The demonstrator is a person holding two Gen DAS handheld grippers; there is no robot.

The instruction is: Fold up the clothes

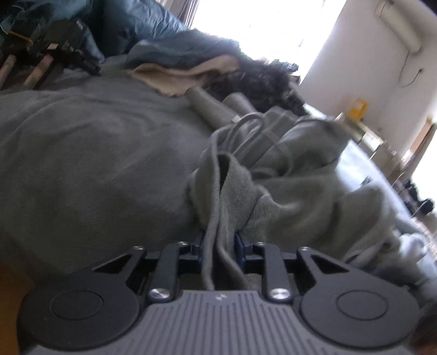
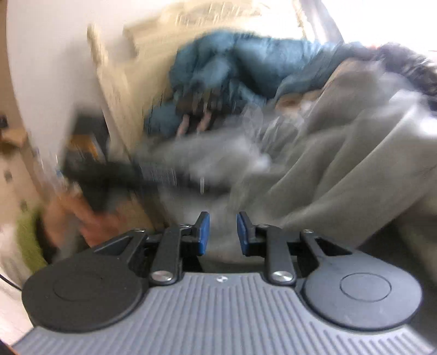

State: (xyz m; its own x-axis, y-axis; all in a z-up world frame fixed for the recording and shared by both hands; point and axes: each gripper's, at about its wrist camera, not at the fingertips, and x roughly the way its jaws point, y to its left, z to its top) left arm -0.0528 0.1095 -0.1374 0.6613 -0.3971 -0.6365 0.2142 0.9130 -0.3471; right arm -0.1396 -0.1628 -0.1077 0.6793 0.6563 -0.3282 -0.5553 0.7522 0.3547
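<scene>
My left gripper (image 1: pixel 220 240) pinches a bunched edge of the grey hoodie (image 1: pixel 273 174), which lies crumpled on the bed; my right gripper (image 2: pixel 223 232) hangs slightly open, empty. Folding has barely begun.

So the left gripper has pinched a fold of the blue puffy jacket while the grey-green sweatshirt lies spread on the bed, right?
Not quite. In the left wrist view the left gripper pinches a fold of the grey-green knit sweatshirt itself; the blue puffy jacket lies untouched behind.

No legible text or labels.
</scene>
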